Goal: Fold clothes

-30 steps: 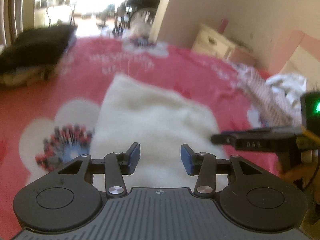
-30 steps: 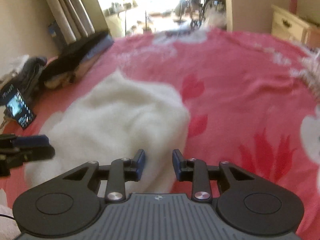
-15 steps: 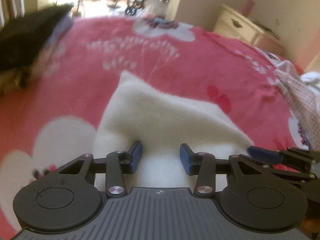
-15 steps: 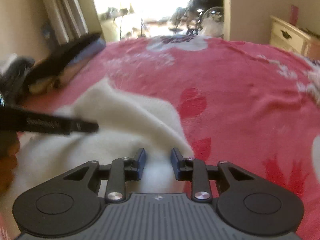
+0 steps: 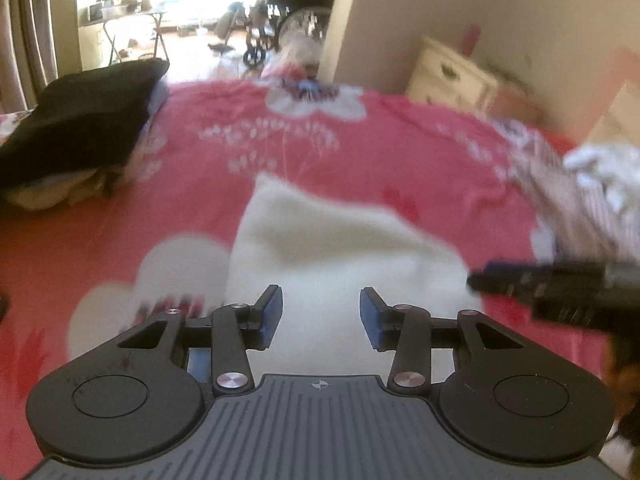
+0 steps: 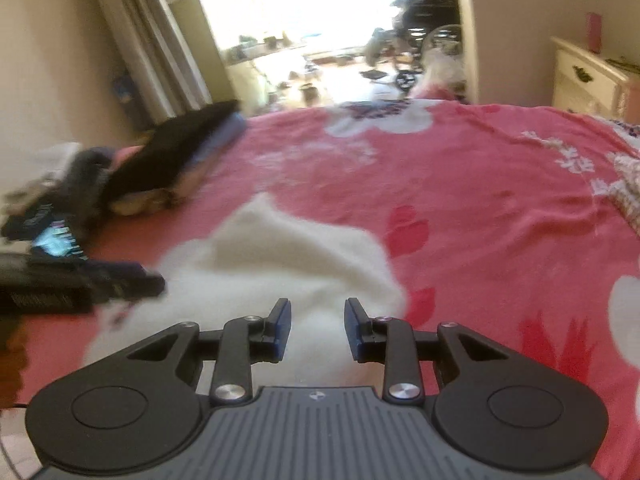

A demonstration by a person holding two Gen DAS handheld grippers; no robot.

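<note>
Left wrist view shows the left gripper (image 5: 321, 314) nearest, its blue-padded fingers (image 5: 269, 316) spread wide with nothing between them, poised above the near part of a white fluffy garment (image 5: 340, 248). That garment lies on a pink floral bed cover (image 5: 320, 148), roughly rectangular, with one corner pointing away from the camera. To its right, the right gripper (image 5: 476, 278) reaches in from the side, blurred, its tip just at the garment's right edge; whether it touches the fabric cannot be told. Beyond it sits a heap of striped and white laundry (image 5: 580, 184). Farther left, a stack of folded dark clothes (image 5: 76, 136) rests on the bed, well apart from the white piece. Behind the bed stand a cream dresser (image 5: 452, 76) and a wheelchair (image 5: 276, 20) in a bright doorway.

Right wrist view gives the right gripper (image 6: 317, 330) close up, parted about halfway and empty, over the garment's (image 6: 288, 256) near right portion. The left gripper (image 6: 158, 280) comes in from the left, blurred, at the garment's left edge. Past it lie a lit phone screen (image 6: 58, 240), the dark folded stack (image 6: 176, 148), and curtains (image 6: 148, 40) by the doorway.
</note>
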